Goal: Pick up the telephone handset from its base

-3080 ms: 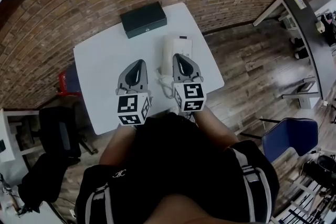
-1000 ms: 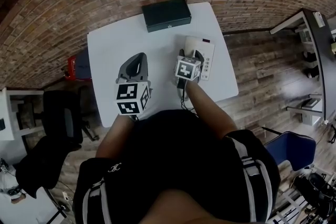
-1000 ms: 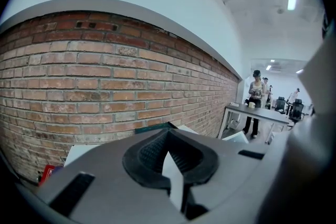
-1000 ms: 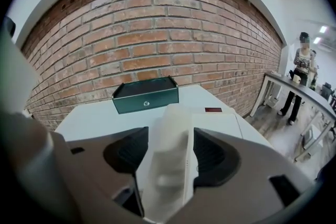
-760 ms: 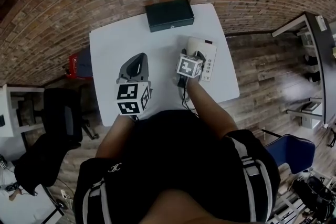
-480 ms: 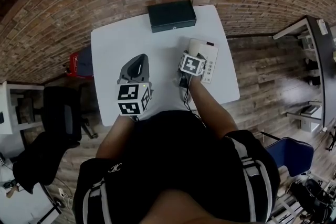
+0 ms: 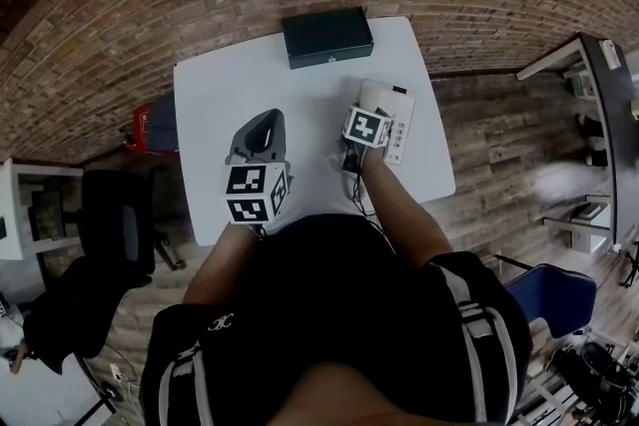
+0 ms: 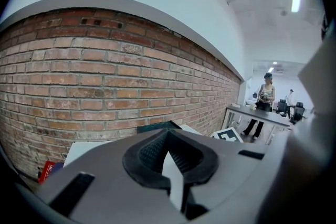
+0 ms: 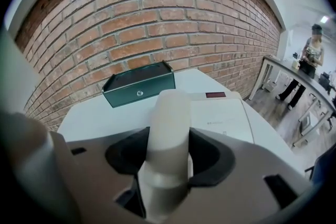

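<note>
Cream handset (image 9: 169,128) — green box (image 9: 137,83) beyond

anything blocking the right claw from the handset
Nothing visible does: the handset sits between the jaws of the right claw, which have just been closing on it. The left claw hangs apart to the side; the dark box lies further back.

The head camera is looking steeply down on the left tool (image 7: 262,125) and right tool (image 9: 168,157); each tool's camera, close behind its jaws, is facing the brick wall (image 9: 157,13); all are sharing the dark box (image 7: 327,37)
</note>
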`<state>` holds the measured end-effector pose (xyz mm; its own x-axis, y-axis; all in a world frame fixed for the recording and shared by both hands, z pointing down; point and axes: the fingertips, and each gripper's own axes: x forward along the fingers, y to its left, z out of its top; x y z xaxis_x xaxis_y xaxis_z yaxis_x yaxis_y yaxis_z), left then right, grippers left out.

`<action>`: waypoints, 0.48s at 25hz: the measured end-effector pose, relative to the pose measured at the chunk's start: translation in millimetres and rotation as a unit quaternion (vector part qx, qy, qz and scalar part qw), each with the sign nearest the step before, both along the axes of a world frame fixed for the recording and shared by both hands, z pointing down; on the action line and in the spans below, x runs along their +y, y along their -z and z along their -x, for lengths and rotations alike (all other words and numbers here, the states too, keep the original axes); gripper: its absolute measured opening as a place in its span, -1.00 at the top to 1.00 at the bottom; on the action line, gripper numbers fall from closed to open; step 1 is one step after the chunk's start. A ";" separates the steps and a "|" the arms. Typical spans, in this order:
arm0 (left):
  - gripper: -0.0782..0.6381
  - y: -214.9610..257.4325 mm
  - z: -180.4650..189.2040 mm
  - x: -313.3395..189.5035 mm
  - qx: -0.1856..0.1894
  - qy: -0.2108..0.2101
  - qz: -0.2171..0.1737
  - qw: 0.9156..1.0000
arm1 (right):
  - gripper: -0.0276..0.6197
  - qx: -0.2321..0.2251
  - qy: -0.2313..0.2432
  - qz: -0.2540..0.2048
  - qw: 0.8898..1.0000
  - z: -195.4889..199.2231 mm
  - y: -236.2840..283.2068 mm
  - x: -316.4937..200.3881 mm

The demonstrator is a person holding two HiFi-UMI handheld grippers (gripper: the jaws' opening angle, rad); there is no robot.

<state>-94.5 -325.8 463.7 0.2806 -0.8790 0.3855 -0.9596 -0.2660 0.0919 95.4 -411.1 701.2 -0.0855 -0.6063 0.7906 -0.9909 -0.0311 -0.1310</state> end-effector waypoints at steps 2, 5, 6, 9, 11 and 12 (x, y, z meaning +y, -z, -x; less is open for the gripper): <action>0.78 -0.3 -0.9 -0.1 0.002 -0.004 0.000 1.000 | 0.26 -0.007 0.003 0.004 1.000 2.1 2.6 1.2; 0.78 0.3 -3.6 -1.4 0.004 -0.010 -0.003 1.000 | 0.26 -0.009 0.001 -0.003 1.000 0.7 5.7 2.8; 0.78 0.5 -4.5 -1.8 0.004 -0.012 -0.004 1.000 | 0.26 -0.008 -0.002 -0.009 1.000 -1.6 7.0 2.7; 0.78 0.8 -7.2 -1.5 0.007 -0.018 -0.005 1.000 | 0.26 -0.003 -0.006 -0.026 1.000 -8.4 16.2 3.0; 0.78 1.4 -8.4 -0.8 0.008 -0.022 -0.006 1.000 | 0.26 -0.003 -0.002 -0.031 0.999 -10.2 27.4 5.4; 0.78 2.0 -8.7 -0.4 0.008 -0.023 -0.006 1.000 | 0.26 -0.005 -0.001 -0.034 0.999 -10.6 31.8 6.6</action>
<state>-85.8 -326.3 461.7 0.3271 -0.8698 0.3694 -0.9447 -0.3113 0.1034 106.0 -404.5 669.4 -0.0922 -0.6586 0.7468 -0.9895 -0.0232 -0.1426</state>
